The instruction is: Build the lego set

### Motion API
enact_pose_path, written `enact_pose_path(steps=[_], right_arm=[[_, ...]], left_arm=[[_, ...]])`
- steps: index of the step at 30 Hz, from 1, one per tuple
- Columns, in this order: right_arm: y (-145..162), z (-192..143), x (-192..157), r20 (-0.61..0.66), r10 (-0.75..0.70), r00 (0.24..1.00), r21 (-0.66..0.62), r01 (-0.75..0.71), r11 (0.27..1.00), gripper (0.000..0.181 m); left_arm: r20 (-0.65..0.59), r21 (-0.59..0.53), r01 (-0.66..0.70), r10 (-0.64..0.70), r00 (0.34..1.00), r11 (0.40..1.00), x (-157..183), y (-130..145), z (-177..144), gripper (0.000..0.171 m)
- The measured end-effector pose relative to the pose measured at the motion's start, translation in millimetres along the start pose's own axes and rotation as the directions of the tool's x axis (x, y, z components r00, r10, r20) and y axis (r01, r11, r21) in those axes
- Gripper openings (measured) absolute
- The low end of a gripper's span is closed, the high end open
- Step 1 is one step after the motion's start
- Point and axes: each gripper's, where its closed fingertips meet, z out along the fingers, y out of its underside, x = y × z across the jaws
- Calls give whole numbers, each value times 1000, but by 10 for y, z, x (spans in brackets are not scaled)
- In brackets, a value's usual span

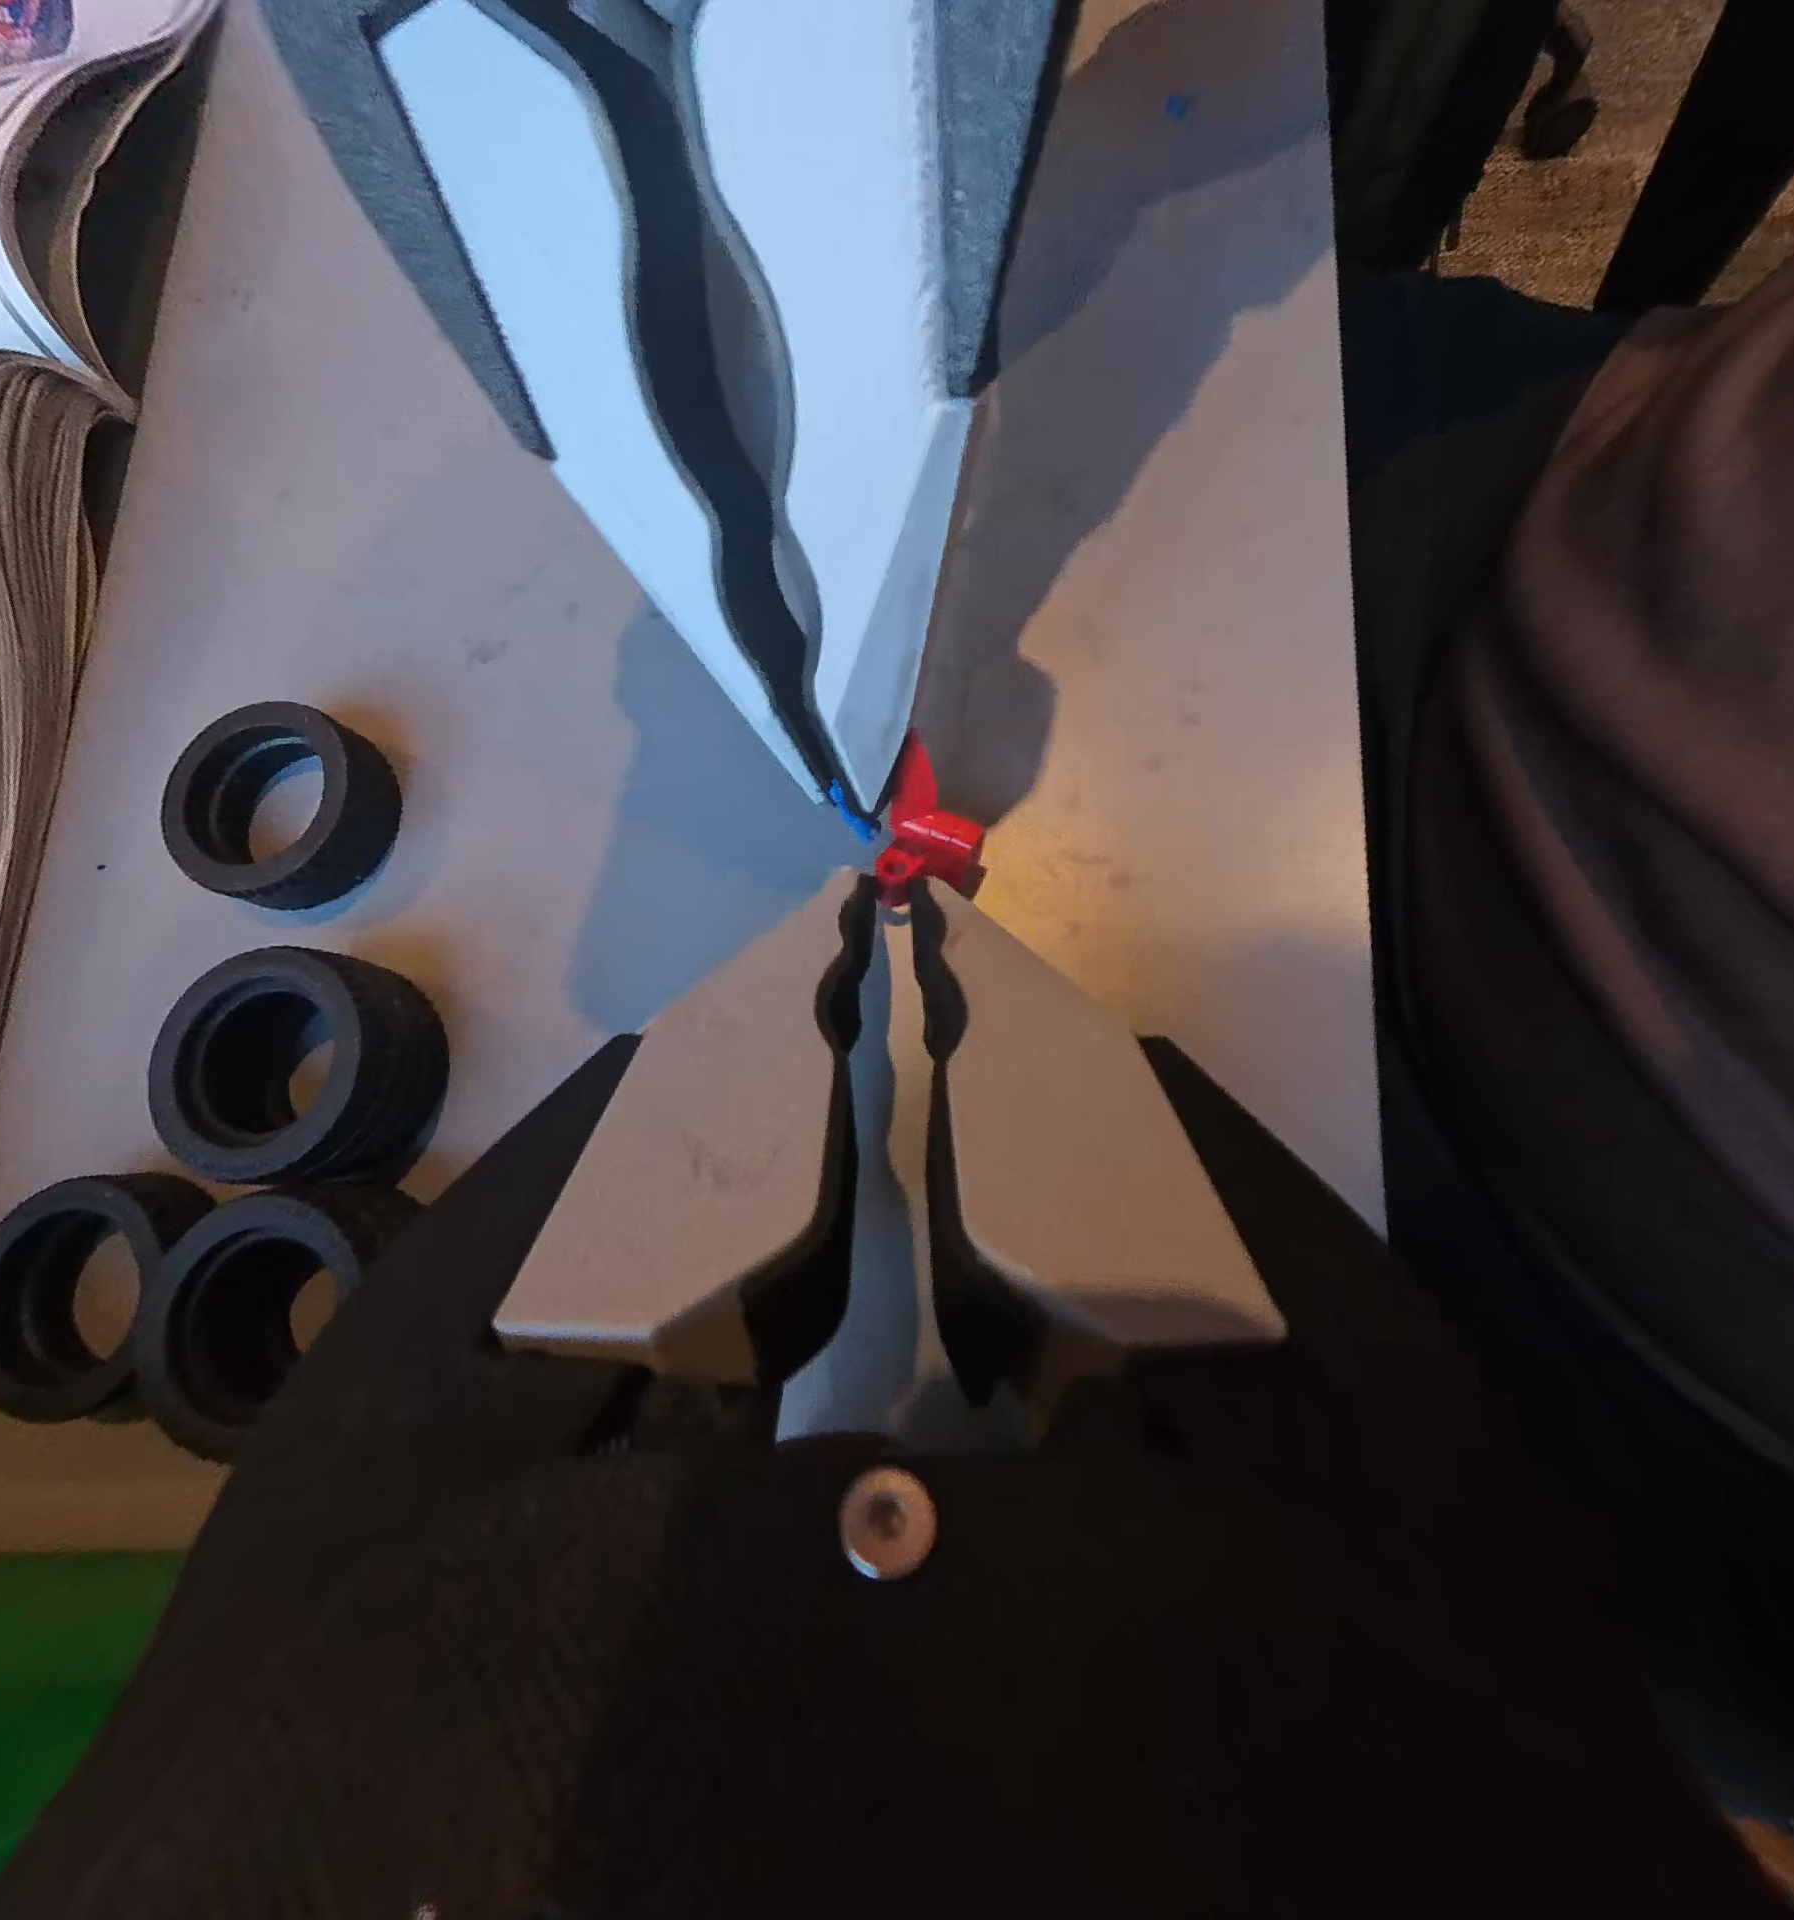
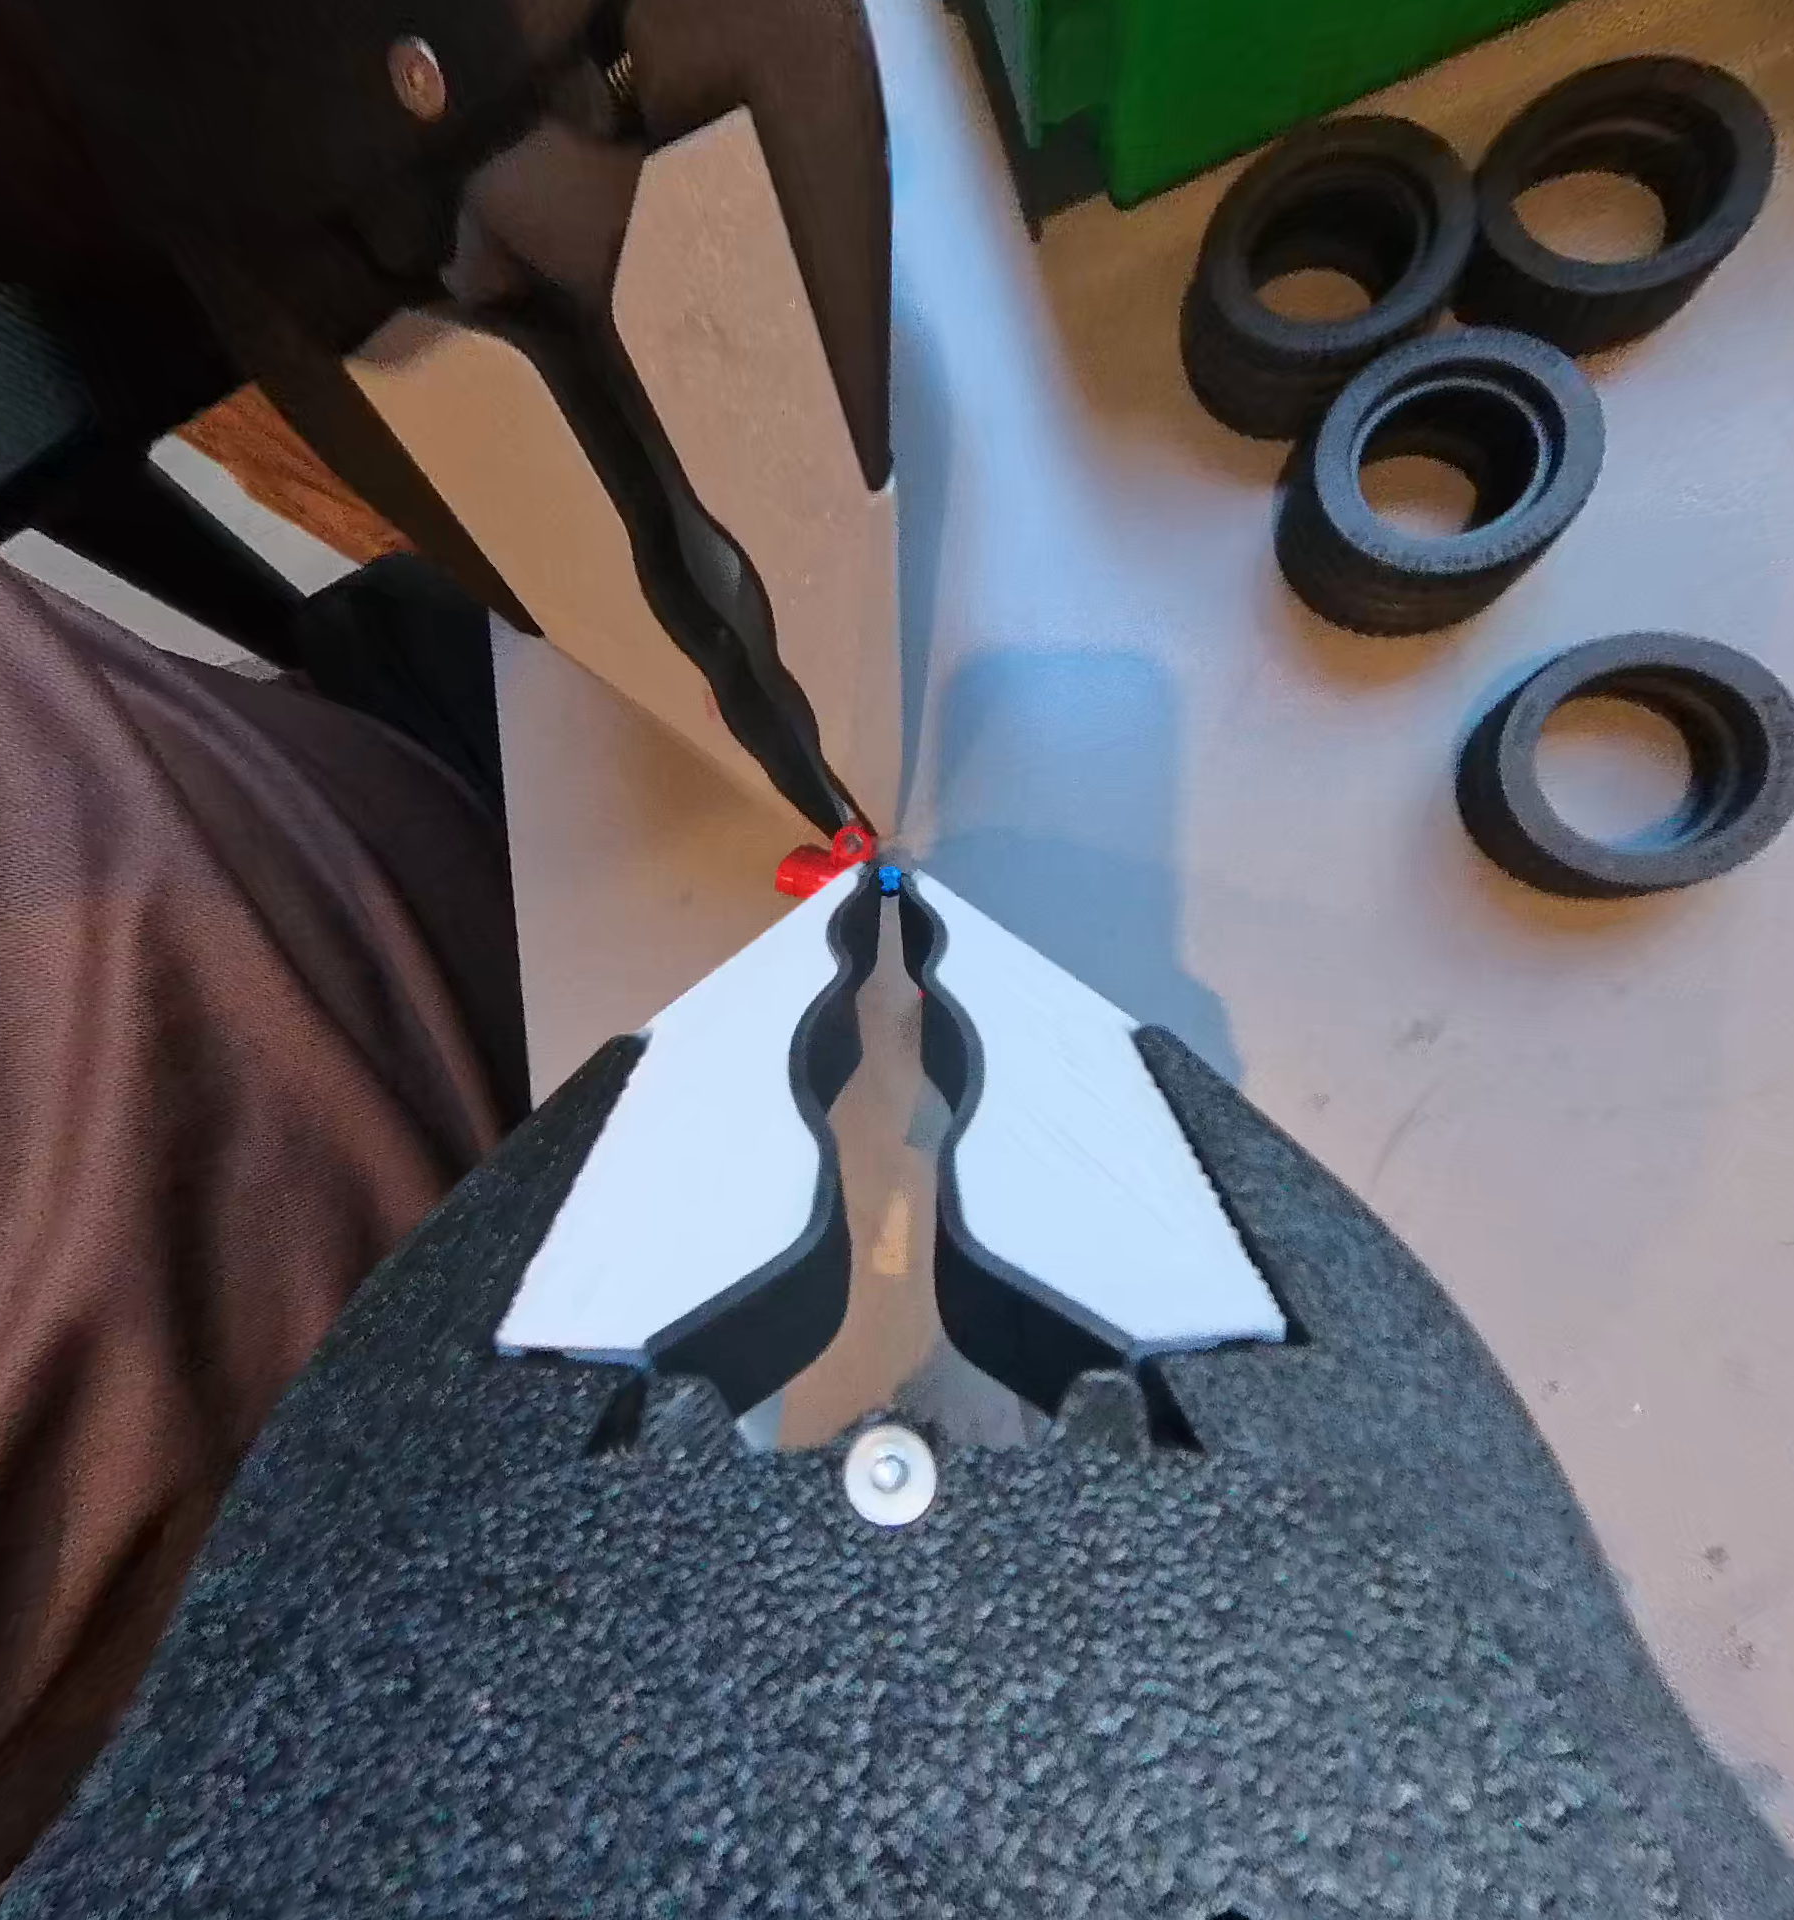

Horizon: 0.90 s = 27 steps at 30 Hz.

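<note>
While beside grippers, four tyres.

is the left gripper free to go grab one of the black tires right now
Probably not yet. The left gripper is shut on a small red piece, tip to tip with the right gripper, which pinches a blue pin. The tires lie unobstructed on the table.
</note>
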Motion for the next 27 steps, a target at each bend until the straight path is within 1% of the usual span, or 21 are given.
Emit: enact_pose_path(steps=[3, 7, 9, 12, 15, 18, 21, 23, 27], right_arm=[[44, -22, -15, -31, -2, 1000, 30, 3, 1000, 3], [41, -92, -28, -51, 26, 998, 83, -22, 996, 3], [-11, -168, -3, -81, 42, 996, 120, -32, 992, 3], [-179, -361, 9, -128, 50, 990, 202, -23, 979, 3], [-195, -439, -53, -138, 67, 988, 217, -36, 975, 4], [-48, -407, -187, -125, 95, 988, 200, -68, 977, 4], [103, -274, -339, -91, 152, 984, 195, -132, 972, 3], [180, -145, -334, -128, 175, 976, 184, -150, 971, 4], [98, -27, -302, -147, 172, 974, 209, -139, 968, 3]], left_arm=[[-24, 21, 34, -34, 999, 999, 19, -34, 5, 3], [-32, 16, 42, -42, 999, 999, 40, -32, 39, 3], [-29, -10, 29, -29, 999, 1000, 53, -10, 64, 3], [-21, -24, 43, -44, 999, 999, 55, -20, 70, 3], [-20, -37, 61, -62, 998, 997, 109, -9, 52, 3], [-14, -36, 90, -91, 996, 995, 201, 27, 0, 3], [-1, -20, 124, -124, 992, 992, 251, 40, -22, 3], [-20, -13, 147, -147, 989, 989, 316, 13, -5, 3], [-18, -17, 138, -138, 990, 990, 427, -40, 28, 5]])
